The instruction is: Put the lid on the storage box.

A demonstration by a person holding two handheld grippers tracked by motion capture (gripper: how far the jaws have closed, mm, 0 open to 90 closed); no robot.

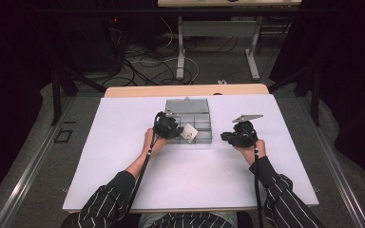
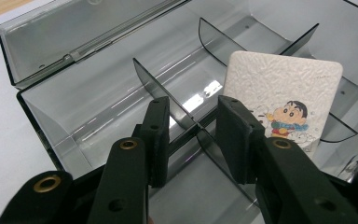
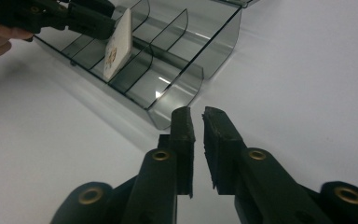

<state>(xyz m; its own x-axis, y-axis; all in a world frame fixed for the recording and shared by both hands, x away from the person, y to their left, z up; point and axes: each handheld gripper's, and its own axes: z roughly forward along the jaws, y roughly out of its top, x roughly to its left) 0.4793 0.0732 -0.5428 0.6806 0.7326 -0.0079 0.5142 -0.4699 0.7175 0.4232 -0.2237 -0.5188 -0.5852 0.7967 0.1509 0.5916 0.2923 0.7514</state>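
Smoked clear plastic organizer box (image 1: 188, 121) sits mid-bench with its lid thrown back, and a white square coaster (image 2: 286, 100) with a cartoon print stands on edge in a front compartment, leaning against a divider. Your left claw (image 2: 193, 135) is at the box's near-left corner, jaws narrow; in the left gripper view they straddle a divider with the coaster just beyond the right-hand pad, and whether a pad touches it I cannot tell. Your right claw (image 3: 196, 140) hovers over the bare bench (image 3: 307, 84), apart from the box's right end, jaws nearly together on nothing. Left hand is clearly the nearer 1. Coaster's flat face runs roughly across the dividers. Right gripper view shows the coaster edge-on and tilted, with the left claw (image 3: 91, 21) at its top edge; high view (image 1: 188, 133) gives only a small pale square.
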